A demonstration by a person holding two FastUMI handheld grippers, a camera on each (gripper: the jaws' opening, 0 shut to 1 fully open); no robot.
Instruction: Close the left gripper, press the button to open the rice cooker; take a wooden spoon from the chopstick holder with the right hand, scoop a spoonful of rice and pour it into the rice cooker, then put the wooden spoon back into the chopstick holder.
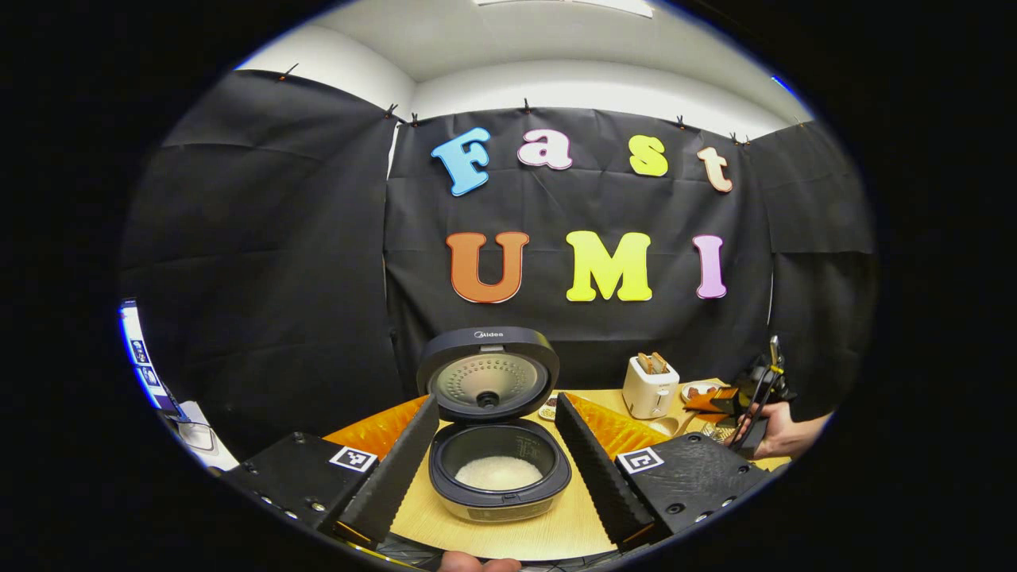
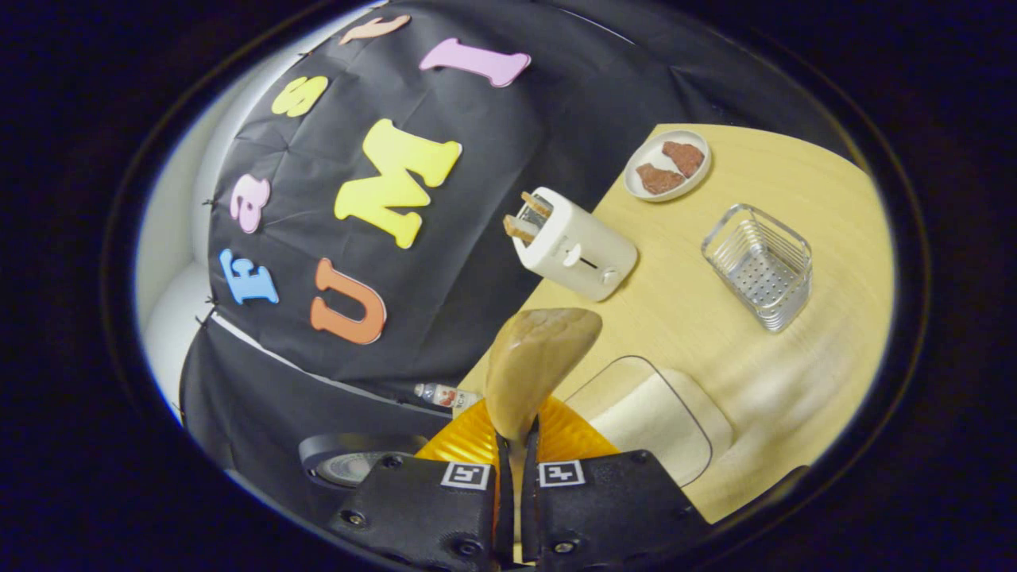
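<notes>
Wooden spoon [image 2: 534, 361] pinched in tilted right gripper [image 2: 515, 445] — bowl forward, left gripper [image 1: 496, 445] spread wide before lid-up rice cooker [image 1: 496, 445].

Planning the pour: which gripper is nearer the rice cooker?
Left. The left gripper frames the open rice cooker; the right gripper, holding the spoon, is off beside the toaster.

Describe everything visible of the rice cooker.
The rice cooker is a dark, rounded appliance standing on the wooden table, framed between the left gripper's open fingers without touching them. Its hinged lid stands upright and open, showing a pale metallic inner plate dotted with small holes and a dark central knob. White rice lies in the dark inner pot.
</notes>
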